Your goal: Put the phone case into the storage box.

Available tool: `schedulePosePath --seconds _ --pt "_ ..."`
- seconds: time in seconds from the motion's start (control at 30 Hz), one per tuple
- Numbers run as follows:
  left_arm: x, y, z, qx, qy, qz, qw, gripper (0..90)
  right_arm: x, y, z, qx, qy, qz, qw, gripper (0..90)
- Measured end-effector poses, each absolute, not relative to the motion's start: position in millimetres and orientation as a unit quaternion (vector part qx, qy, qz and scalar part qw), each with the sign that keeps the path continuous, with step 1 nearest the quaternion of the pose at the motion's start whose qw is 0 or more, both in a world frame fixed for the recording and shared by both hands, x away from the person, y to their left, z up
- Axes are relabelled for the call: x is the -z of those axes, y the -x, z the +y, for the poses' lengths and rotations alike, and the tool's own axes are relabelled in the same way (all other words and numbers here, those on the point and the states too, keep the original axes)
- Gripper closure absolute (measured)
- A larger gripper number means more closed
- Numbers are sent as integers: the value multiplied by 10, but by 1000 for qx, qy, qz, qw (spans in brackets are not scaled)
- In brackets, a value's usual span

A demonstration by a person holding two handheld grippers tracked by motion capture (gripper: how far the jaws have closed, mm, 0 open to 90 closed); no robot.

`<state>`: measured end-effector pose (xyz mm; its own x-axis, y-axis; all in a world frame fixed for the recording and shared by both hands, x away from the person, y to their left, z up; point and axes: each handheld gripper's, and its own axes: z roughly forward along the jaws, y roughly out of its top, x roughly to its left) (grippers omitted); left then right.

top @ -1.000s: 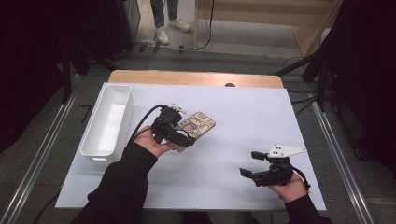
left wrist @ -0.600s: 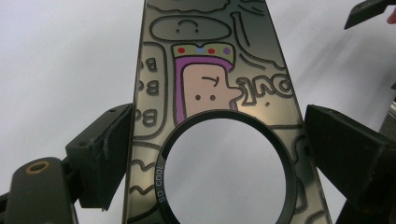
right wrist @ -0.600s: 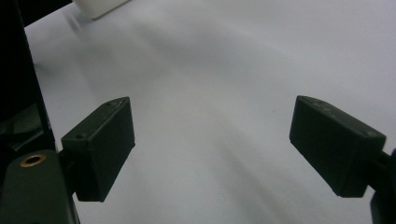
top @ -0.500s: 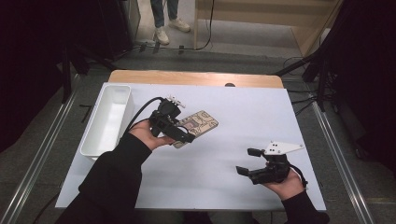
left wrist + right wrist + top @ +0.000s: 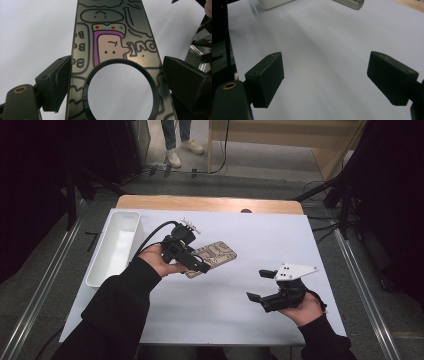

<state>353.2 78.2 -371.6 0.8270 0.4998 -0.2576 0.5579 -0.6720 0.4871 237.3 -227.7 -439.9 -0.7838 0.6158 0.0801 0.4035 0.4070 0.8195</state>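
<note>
**Inspector:** Begin at the near edge. The right-hand tool?

**Assistant:** The right gripper [image 5: 259,285] sits at the near right of the white table cover [image 5: 280,240], carried in an upturned palm. Its jaws stand wide apart with nothing between them; the right gripper view shows bare white surface in the gap.

**Inspector:** And the left?

**Assistant:** The left gripper [image 5: 202,266] is farther in, near the middle of the cover, pointing toward the right side. Its jaws straddle the near end of the phone case [image 5: 216,256].

**Inspector:** Is it gripped?

**Assistant:** In the left gripper view the left pad touches the case's edge. On the right a narrow gap seems to remain, so I cannot say it is clamped.

**Inspector:** Describe the case.

**Assistant:** Dark, with cartoon line drawings and a large round cut-out near the jaws. It lies flat near the table's centre.

**Inspector:** Anything beyond?

**Assistant:** A white bin [image 5: 116,245] along the left edge of the cover, well apart from the case. Past the table's wooden far rim, a person's shoes [image 5: 174,157] on the floor.
</note>
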Motion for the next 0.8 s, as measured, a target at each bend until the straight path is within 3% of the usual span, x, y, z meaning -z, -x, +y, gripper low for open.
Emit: schedulePosePath --seconds 0.37,0.8 --pt "3688 -3563 726 60 -919 278 273 114 4248 -2456 -2021 -420 -245 854 183 130" --pt "3727 -3597 675 74 -926 276 245 114 4193 -2537 -1866 -422 -213 856 208 130"
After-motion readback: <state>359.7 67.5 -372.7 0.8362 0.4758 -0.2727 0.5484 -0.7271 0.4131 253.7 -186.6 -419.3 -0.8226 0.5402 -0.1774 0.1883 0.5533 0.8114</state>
